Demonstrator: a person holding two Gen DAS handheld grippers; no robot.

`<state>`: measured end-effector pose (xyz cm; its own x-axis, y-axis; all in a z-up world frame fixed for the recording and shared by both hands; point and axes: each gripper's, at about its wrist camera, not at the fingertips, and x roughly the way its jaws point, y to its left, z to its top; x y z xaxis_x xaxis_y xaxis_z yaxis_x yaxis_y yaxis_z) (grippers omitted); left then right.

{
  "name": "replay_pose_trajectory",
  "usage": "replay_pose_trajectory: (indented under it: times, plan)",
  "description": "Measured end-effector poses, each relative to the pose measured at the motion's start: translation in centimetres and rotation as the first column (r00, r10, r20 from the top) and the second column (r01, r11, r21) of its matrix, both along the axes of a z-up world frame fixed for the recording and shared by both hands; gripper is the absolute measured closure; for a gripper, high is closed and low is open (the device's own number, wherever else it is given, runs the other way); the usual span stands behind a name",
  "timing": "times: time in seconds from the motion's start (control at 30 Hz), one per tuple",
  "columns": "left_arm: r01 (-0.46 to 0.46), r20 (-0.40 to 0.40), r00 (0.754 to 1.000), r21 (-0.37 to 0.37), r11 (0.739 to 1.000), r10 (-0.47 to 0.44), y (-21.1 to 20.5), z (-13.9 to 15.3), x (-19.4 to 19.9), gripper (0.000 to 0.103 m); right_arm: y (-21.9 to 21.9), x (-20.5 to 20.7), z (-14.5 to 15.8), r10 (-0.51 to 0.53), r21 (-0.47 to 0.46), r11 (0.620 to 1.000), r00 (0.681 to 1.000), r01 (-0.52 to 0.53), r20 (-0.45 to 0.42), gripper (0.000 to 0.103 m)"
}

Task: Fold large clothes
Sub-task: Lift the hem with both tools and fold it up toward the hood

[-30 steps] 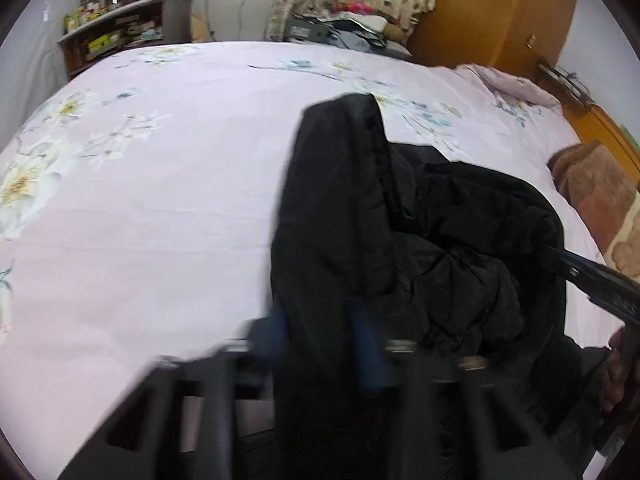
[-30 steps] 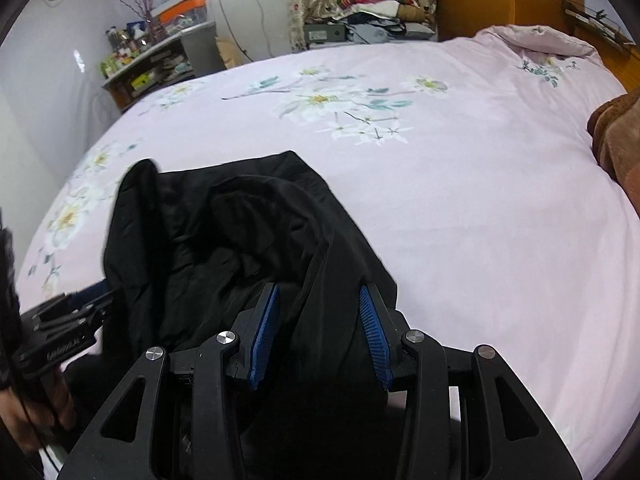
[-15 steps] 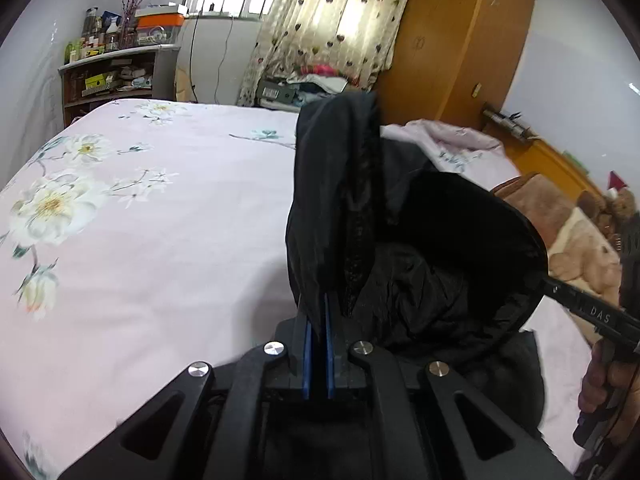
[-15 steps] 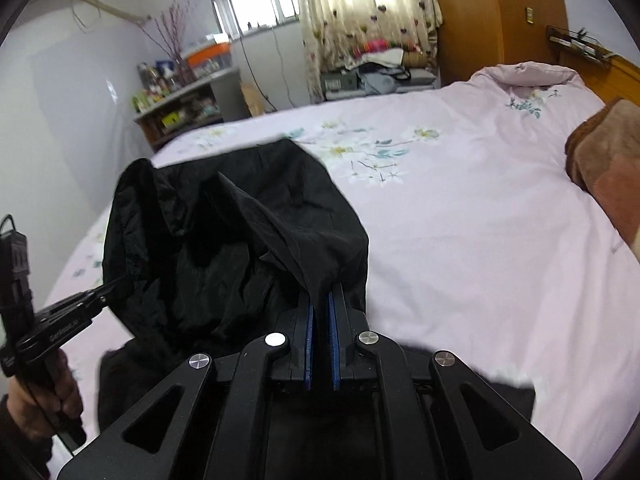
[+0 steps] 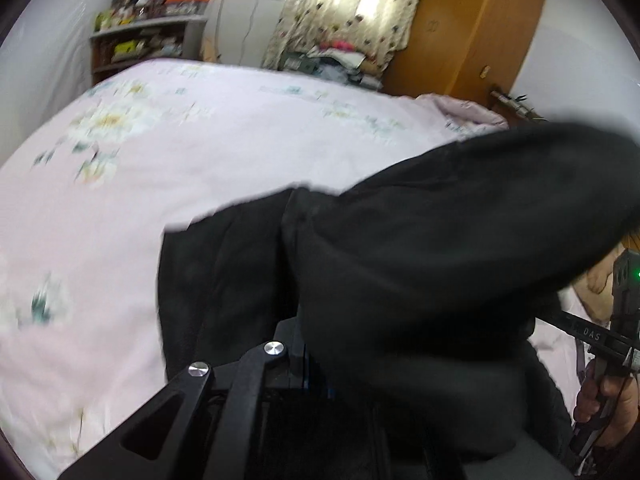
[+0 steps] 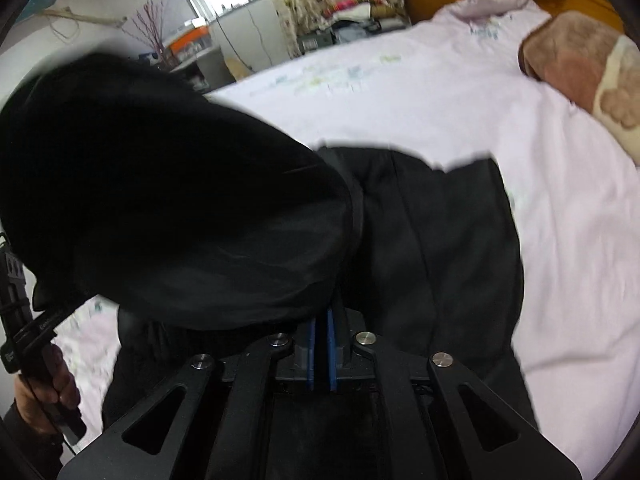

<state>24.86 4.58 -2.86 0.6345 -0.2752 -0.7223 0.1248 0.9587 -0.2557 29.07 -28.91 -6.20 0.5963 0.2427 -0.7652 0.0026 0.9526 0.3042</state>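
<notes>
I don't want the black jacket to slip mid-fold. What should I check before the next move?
1. Right tool shut on the black jacket: ok, blue pads together with fabric running into them.
2. Left tool grip: cannot tell, fabric hides its pads.
3. Jacket lifted between both tools: ok, a bulge hangs raised in each view.
4. Lower part of the jacket resting on the pink bedsheet: ok.
5. Landing space ahead: ok, open sheet beyond the jacket; the brown blanket lies apart at right.
6. Sharp view for aiming: not ok, both views are motion-blurred.
</notes>
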Motion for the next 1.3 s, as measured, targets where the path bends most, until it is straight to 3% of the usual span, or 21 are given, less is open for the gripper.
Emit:
replay_pose_trajectory:
  times: [0.2,0.3,0.37,0.4,0.5,0.53,0.57,0.63,0.7,0.73,0.83,0.9,0.93,0.97,1.03,1.2,1.3]
  plan:
    - [-0.022,-0.068,0.997,0.013,1.0,0.023,1.8,-1.7,-3.5,0.098,-1.2,-2.3,-1.8,-0.005,0.057,0.998,0.997,0.01,-0.071,0.099]
    - [-0.045,-0.071,0.996,0.016,0.999,0.046,2.4,-1.9,-6.0,0.097,-2.1,-2.8,-1.2,-0.034,0.107,0.993,0.997,0.042,-0.068,0.08]
    - [-0.069,-0.053,0.996,0.006,0.998,0.069,2.7,-1.1,-6.6,0.097,-2.2,-2.9,-0.4,-0.036,0.177,0.983,0.999,0.042,-0.039,0.054]
    - [-0.074,-0.039,0.997,-0.005,0.997,0.074,2.8,-0.6,-6.1,0.097,-2.1,-2.8,-0.2,-0.037,0.2,0.979,0.999,0.042,-0.029,0.051]
    - [-0.048,0.017,0.999,-0.017,0.999,0.048,1.7,0.9,-4.5,0.084,-0.3,-1.7,0.0,-0.011,0.242,0.97,1.0,0.016,-0.022,0.051]
    - [-0.035,0.029,0.999,-0.014,0.999,0.035,1.1,1.1,-3.7,0.069,0.2,-1.0,-0.2,0.001,0.249,0.968,1.0,0.005,-0.026,0.051]
    - [-0.022,0.032,0.999,-0.012,1.0,0.023,0.5,0.9,-2.9,0.063,1.0,0.1,-0.7,0.012,0.253,0.967,0.999,-0.001,-0.042,0.051]
    - [0.0,0.001,1.0,-0.009,1.0,0.0,-0.6,-0.2,-1.7,0.063,1.9,1.5,-2.2,0.022,0.27,0.963,0.994,0.007,-0.106,0.051]
    - [0.025,-0.039,0.999,-0.017,1.0,-0.025,-1.4,-1.3,-1.3,0.063,2.9,2.1,-3.5,0.044,0.292,0.956,0.989,0.0,-0.144,0.094]
    - [0.038,-0.04,0.998,-0.023,0.999,-0.039,-1.6,-1.6,-1.7,0.063,3.6,1.9,-3.5,0.048,0.261,0.965,0.99,-0.012,-0.131,0.099]
    - [0.054,-0.011,0.998,-0.022,0.998,-0.054,-1.5,-2.4,-3.6,0.063,4.4,0.7,-3.1,0.053,0.237,0.971,0.995,-0.03,-0.088,0.1]
    - [0.044,-0.063,0.997,-0.026,0.999,-0.046,-1.4,-4.6,-3.8,0.063,4.9,0.2,-4.8,0.038,0.211,0.977,0.992,-0.011,-0.12,0.1]
    - [0.031,-0.11,0.993,-0.025,0.999,-0.033,-1.2,-6.4,-3.7,0.068,5.2,0.3,-5.9,0.034,0.198,0.98,0.989,-0.005,-0.142,0.1]
    - [0.022,-0.131,0.991,-0.016,1.0,-0.024,-1.1,-7.7,-3.6,0.079,5.5,0.5,-7.3,0.032,0.18,0.984,0.986,-0.001,-0.165,0.1]
    - [0.008,-0.132,0.991,-0.004,1.0,-0.009,-0.9,-9.1,-3.6,0.084,6.1,0.9,-8.3,0.031,0.146,0.989,0.986,-0.006,-0.167,0.1]
    - [0.015,-0.131,0.991,0.05,0.999,-0.009,-1.6,-8.8,-3.5,0.084,7.6,2.4,-8.5,0.048,0.078,0.996,0.982,-0.035,-0.181,0.1]
    - [0.021,-0.16,0.987,0.043,0.999,-0.014,-1.4,-7.5,-4.0,0.083,7.2,1.4,-6.9,0.06,0.078,0.996,0.983,-0.047,-0.175,0.089]
